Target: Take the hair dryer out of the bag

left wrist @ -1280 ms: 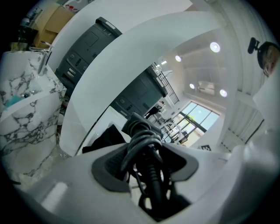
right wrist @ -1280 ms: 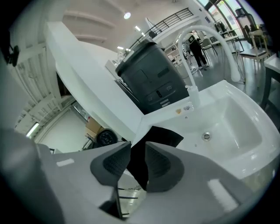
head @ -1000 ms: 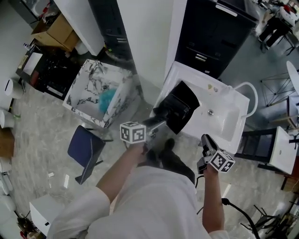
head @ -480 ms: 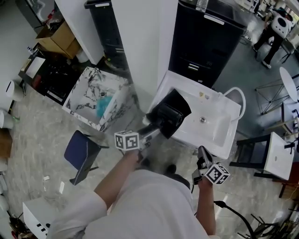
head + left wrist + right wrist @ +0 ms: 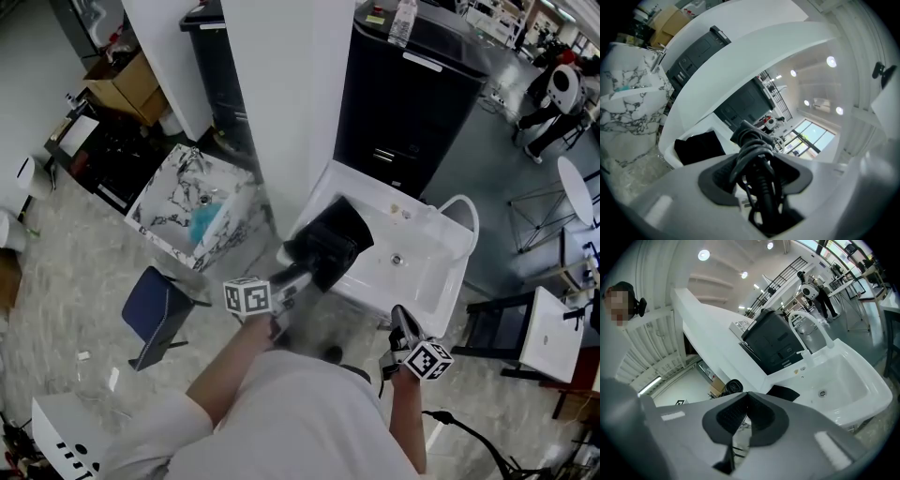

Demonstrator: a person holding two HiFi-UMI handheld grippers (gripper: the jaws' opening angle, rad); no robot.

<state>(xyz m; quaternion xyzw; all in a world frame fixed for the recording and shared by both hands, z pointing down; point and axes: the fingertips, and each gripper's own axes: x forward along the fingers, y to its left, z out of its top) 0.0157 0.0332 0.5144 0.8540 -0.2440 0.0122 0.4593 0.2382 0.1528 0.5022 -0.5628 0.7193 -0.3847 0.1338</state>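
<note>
A black bag (image 5: 330, 242) lies slumped over the left rim of the white sink (image 5: 427, 272); the left gripper view also has the bag (image 5: 699, 146). My left gripper (image 5: 284, 279) is shut on the hair dryer (image 5: 300, 267), just in front of the bag. In its own view the left gripper (image 5: 757, 164) has the dryer's black coiled cord and handle (image 5: 754, 150) between its jaws. My right gripper (image 5: 401, 321) hangs at the sink's front edge, shut and empty. In the right gripper view its jaws (image 5: 743, 420) meet, and beyond them are the dryer's round black end (image 5: 734, 386) and the bag (image 5: 783, 393).
A white column (image 5: 281, 94) and a black cabinet (image 5: 412, 103) stand behind the sink. A marble-patterned basin (image 5: 155, 206) holding something teal sits to the left, with a blue chair (image 5: 155, 305) in front of it. A white curved tap (image 5: 464, 211) rises at the sink's right.
Both hands have drawn back a little from the sink and risen. The left gripper keeps its hold on the dryer, and the right gripper's jaws have shut.
</note>
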